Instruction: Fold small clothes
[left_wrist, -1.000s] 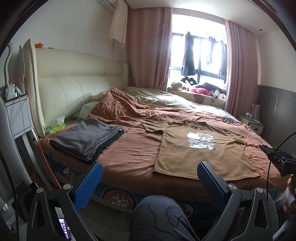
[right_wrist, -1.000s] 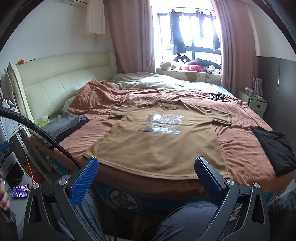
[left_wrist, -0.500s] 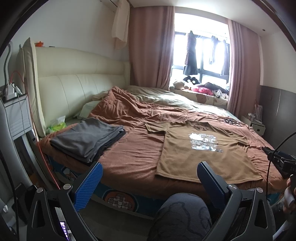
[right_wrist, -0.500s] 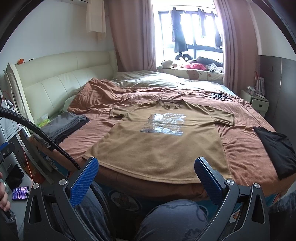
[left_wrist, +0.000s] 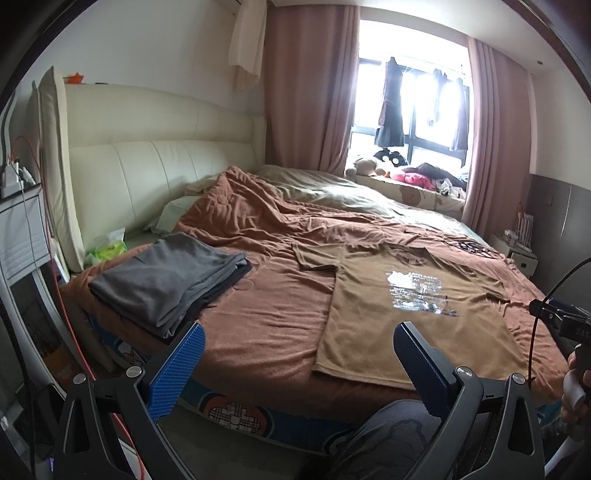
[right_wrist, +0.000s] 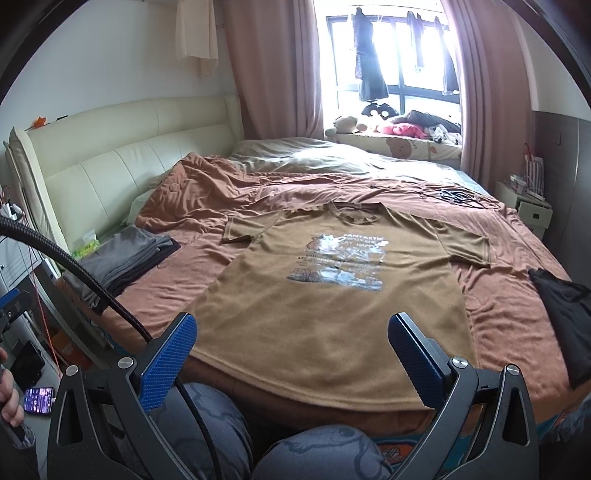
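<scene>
Tan T-shirt (right_wrist: 332, 306), print up, flat at the bed's (right_wrist: 498, 314) near edge, light and limp, best pinched at hem corners or shoulders; left claw (left_wrist: 295, 365) and right claw (right_wrist: 291, 354) gape wide, empty.

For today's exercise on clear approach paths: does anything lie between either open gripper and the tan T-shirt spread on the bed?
Nothing visible does. The tan T-shirt lies flat directly beyond the right gripper; the left gripper faces bare blanket beside it.

The black garment (right_wrist: 565, 325) is cut off by the right edge of the right wrist view. Only the first word of the print (right_wrist: 343, 258) on the T-shirt (right_wrist: 332, 314) can be read. The hem's middle is hidden behind a knee (right_wrist: 325, 454).
</scene>
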